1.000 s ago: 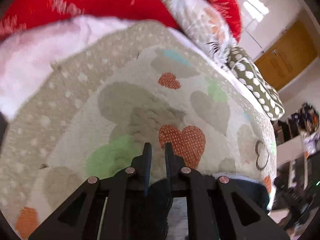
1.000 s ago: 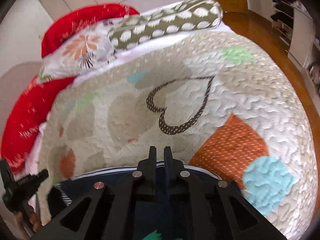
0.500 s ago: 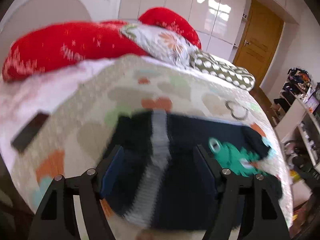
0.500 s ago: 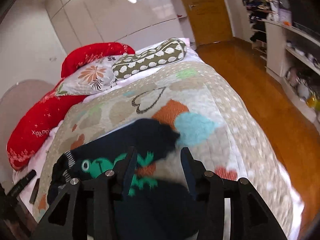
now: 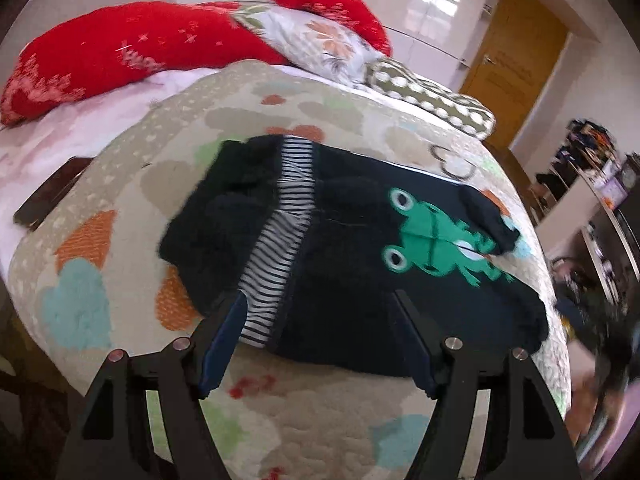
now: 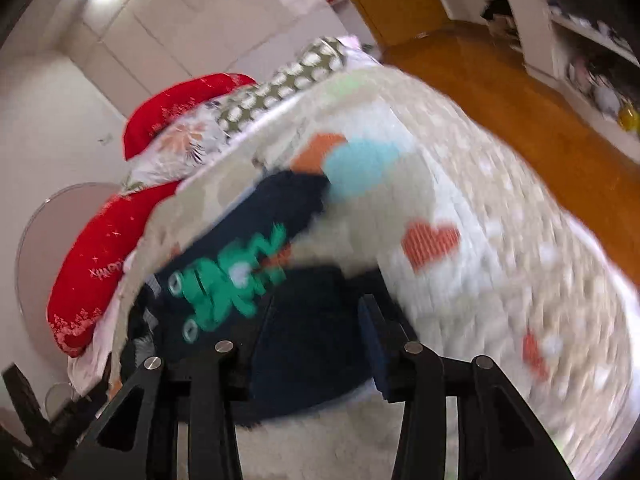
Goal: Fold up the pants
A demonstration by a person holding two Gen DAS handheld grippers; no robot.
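The left claw (image 5: 318,312) stands wide apart and empty, its blue-padded fingers (image 5: 224,336) hanging over the near edge of the pants (image 5: 352,248) without pressing them. The right claw (image 6: 316,320) is apart too, less widely, nothing clamped between its fingers (image 6: 374,340); its jaws have just been opening and then eased in a little. Both claws tilt down toward the bed. The dark pants lie folded on the quilt (image 5: 120,184) just ahead of and below both claws, a striped band (image 5: 280,240) running from the left claw's left finger away up the cloth, and a green frog print (image 5: 432,240) ahead and to the right of it. In the right view the frog (image 6: 228,280) sits ahead-left of the claw, and the picture is blurred. Beyond the pants, at the far end of the bed, lie a red pillow (image 5: 120,52), a floral one (image 5: 320,44) and a dotted one (image 5: 432,100). A second earlier both claws were nearly shut, low against the quilt with dark cloth at their tips; now they are back from the pants and the whole garment shows.
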